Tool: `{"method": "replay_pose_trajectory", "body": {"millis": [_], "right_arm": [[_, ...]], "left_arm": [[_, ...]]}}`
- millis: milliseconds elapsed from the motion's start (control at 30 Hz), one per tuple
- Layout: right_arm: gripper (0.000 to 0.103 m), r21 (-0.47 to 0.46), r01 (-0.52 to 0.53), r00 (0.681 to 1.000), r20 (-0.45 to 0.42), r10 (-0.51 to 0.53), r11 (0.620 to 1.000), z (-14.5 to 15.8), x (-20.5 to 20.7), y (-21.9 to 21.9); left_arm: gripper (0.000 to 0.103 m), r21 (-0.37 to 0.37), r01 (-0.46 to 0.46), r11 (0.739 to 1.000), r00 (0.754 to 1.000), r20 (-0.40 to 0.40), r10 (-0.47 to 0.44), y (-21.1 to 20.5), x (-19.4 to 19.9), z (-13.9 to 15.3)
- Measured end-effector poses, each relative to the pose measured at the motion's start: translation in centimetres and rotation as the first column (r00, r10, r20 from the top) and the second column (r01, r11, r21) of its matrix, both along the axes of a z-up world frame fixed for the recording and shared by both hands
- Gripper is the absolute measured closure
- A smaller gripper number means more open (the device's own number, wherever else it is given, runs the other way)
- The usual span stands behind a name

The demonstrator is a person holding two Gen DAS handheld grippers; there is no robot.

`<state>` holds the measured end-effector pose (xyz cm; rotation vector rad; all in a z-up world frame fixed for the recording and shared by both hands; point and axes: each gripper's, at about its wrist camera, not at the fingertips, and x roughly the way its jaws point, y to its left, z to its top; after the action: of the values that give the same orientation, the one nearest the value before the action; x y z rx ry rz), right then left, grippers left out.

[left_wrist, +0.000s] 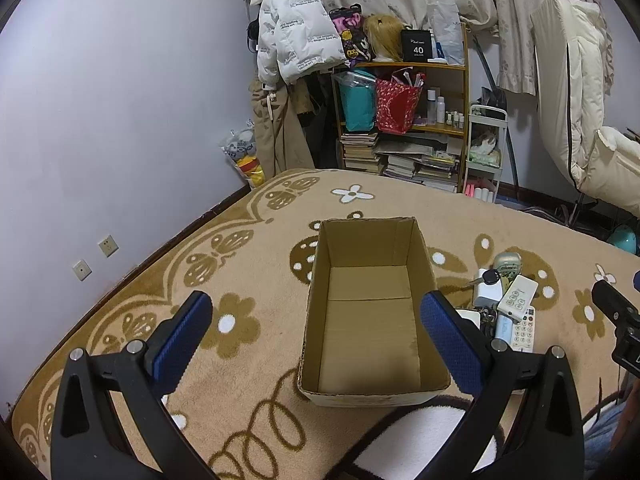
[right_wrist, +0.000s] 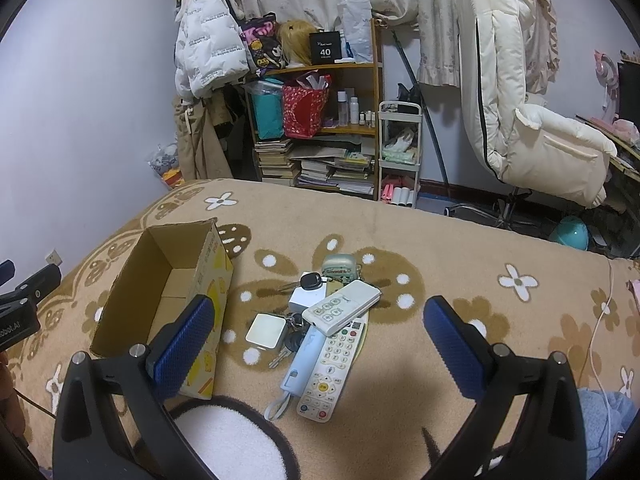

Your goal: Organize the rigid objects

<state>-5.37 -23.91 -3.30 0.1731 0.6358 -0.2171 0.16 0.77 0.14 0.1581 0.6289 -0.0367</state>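
black box [right_wrist: 325,48] on the far shelf reads "40"; open brown cardboard box [left_wrist: 372,312] holds nothing; left gripper [left_wrist: 316,334] and right gripper [right_wrist: 320,338] jaws both spread, released.

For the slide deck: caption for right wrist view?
Open right tongs above remotes and keys pile beside empty cardboard box.

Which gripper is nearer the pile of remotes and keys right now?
Right. The right gripper hangs open directly over the pile. The left gripper is open over the empty cardboard box, with the pile off to its right.
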Motion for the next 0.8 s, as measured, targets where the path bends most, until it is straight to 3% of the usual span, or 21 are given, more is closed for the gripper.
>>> {"method": "replay_pose_trajectory", "body": {"millis": [800], "right_arm": [[0.0, 0.005, 0.001, 1.0, -0.005, -0.001, 1.0, -0.23, 0.24, 0.34]], "left_arm": [[0.0, 0.007, 0.004, 1.0, 1.0, -0.002, -0.004, -0.17, -0.16, -0.45]]}}
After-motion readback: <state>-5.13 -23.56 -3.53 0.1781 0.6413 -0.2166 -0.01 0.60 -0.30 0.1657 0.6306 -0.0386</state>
